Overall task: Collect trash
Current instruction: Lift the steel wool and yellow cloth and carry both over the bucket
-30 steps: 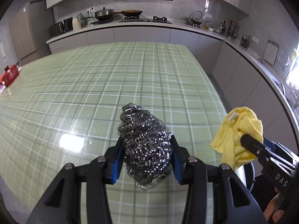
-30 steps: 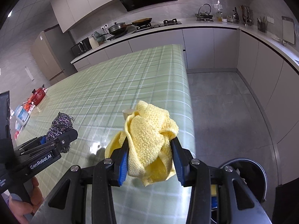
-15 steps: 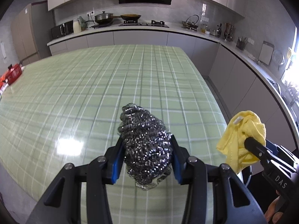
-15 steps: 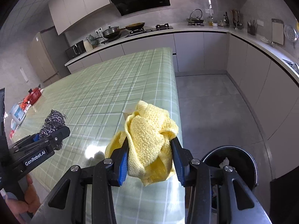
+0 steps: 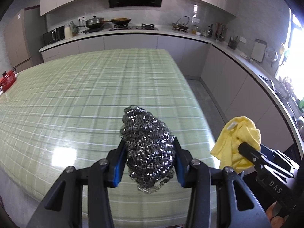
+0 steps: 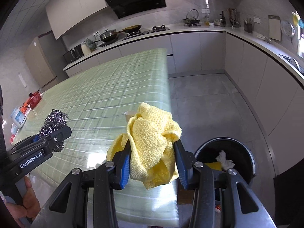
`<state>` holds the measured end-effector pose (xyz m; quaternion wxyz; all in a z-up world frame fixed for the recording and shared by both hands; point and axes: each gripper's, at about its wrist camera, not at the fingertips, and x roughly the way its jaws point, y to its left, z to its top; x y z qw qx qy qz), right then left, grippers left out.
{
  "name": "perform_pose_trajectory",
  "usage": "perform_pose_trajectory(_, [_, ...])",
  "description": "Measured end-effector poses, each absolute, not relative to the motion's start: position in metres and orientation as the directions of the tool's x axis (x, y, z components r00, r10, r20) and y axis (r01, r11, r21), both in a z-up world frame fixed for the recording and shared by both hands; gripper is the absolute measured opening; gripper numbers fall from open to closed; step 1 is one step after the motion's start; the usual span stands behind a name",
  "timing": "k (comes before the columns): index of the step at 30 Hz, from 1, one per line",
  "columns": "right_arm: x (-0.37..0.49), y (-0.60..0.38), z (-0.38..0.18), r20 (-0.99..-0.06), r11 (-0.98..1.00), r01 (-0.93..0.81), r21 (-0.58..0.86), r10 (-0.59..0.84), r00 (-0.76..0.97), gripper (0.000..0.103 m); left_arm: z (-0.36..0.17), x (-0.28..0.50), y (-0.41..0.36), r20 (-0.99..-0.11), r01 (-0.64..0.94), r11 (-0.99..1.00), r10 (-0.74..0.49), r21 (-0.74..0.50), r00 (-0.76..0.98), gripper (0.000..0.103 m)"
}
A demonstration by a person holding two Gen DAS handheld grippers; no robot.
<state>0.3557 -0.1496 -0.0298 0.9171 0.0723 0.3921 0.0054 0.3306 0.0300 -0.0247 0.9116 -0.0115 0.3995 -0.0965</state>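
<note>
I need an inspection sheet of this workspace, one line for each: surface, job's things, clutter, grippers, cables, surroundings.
Surface: table with green checked cover, glossy.
Job's things: steel wool scourer; yellow cloth; black trash bin on the floor, white crumpled paper and something yellow inside.
Clutter: red pot and packets at the table's far left; small paper cup behind the cloth.
Grippers: left gripper shut on the scourer; right gripper shut on the cloth.
Cables: nothing seen.
Surroundings: kitchen counter with stove, pans, kettle; range hood above.
</note>
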Motion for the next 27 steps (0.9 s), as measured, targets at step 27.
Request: perform_pose_trajectory(27, [0.332, -0.396, -0.062, -0.779, 0.981, 0.122, 0.151, 0.042, 0.625, 0.044, -0.069, 0.320, -0.189, -0.803, 0.283, 0.957, -0.221, -0.068, 0.554, 0.046])
